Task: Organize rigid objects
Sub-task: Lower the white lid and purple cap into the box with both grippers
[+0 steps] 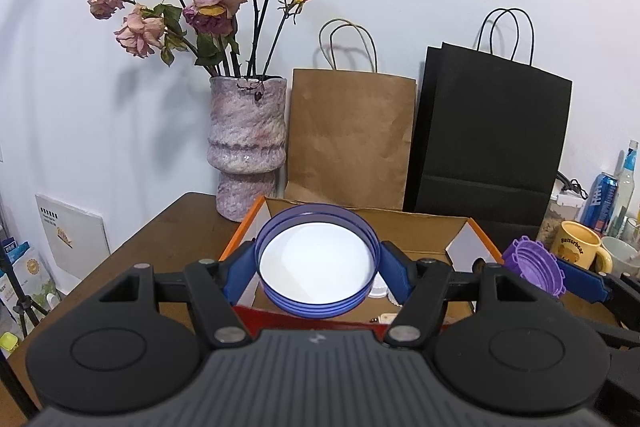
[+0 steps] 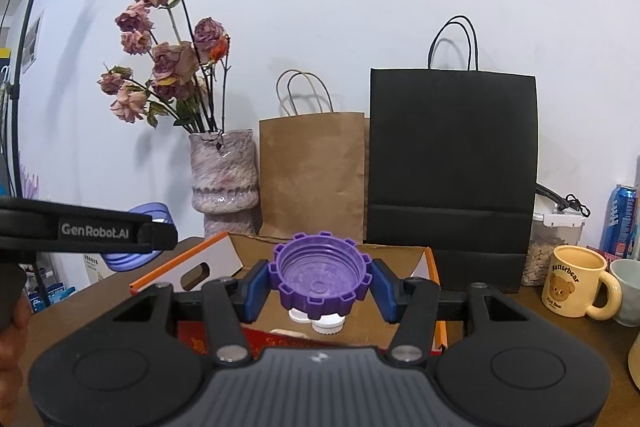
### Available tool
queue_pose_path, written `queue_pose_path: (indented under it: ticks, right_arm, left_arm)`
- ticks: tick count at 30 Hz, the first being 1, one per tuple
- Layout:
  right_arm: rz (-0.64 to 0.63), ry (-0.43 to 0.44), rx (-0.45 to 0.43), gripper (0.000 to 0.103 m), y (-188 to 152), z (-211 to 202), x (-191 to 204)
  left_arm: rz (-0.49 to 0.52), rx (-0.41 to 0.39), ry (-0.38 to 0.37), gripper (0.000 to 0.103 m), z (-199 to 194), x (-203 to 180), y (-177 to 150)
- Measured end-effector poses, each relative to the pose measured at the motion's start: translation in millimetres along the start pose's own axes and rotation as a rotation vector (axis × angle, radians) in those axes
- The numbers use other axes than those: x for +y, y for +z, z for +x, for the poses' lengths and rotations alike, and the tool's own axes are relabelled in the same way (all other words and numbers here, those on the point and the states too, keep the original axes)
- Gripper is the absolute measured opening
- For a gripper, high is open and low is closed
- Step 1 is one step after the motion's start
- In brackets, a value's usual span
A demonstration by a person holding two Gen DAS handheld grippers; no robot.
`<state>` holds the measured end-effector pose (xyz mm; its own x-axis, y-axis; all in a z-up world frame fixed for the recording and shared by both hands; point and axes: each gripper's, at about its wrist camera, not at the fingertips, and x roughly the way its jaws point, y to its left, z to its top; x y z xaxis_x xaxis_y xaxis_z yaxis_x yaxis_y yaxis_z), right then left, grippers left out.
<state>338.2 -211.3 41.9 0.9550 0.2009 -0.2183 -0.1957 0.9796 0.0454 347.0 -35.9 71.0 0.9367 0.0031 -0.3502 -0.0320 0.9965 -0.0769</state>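
I have the round blue plastic lid with the white inner face (image 1: 316, 263) clamped across its rim in my left gripper (image 1: 316, 269), the blue pads pressing at 3 and 9 o'clock of the disc. It hangs tilted toward the camera above the open cardboard box with orange edges (image 1: 240, 231). My right gripper (image 2: 320, 281) is clamped the same way on the purple notched plastic cap (image 2: 320, 277), also over the box, hollow side facing me.

Both pieces look light and stiff to me. The blue lid's rim is smooth and ribbed only shallowly, so I judge it could slip if I tip it; the grip across the widest part seems the right one. The purple cap's teeth give the pads something to bite on, and I expect it to hold more surely.

Both grippers point forward and slightly down toward the box, side by side, the left one showing at 9 o'clock in the right view. Small white caps (image 2: 326, 323) lie in the box below the purple cap.

Outward on the brown wooden table (image 1: 176, 223): a mottled pink ceramic vase of dried roses (image 1: 248, 143) at 11 o'clock, a brown paper bag (image 1: 352, 139) at 12, a black paper bag (image 1: 492, 143) at 1, and a yellow bear mug (image 2: 576, 283) at 3.
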Motion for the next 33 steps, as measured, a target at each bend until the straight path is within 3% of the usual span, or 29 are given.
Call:
queue_pose_path:
  ticks: [33]
  right_arm:
    - [0.018, 0.004, 0.028, 0.053, 20, 79, -23]
  left_arm:
    - [0.019, 0.019, 0.031, 0.067, 82, -11, 20]
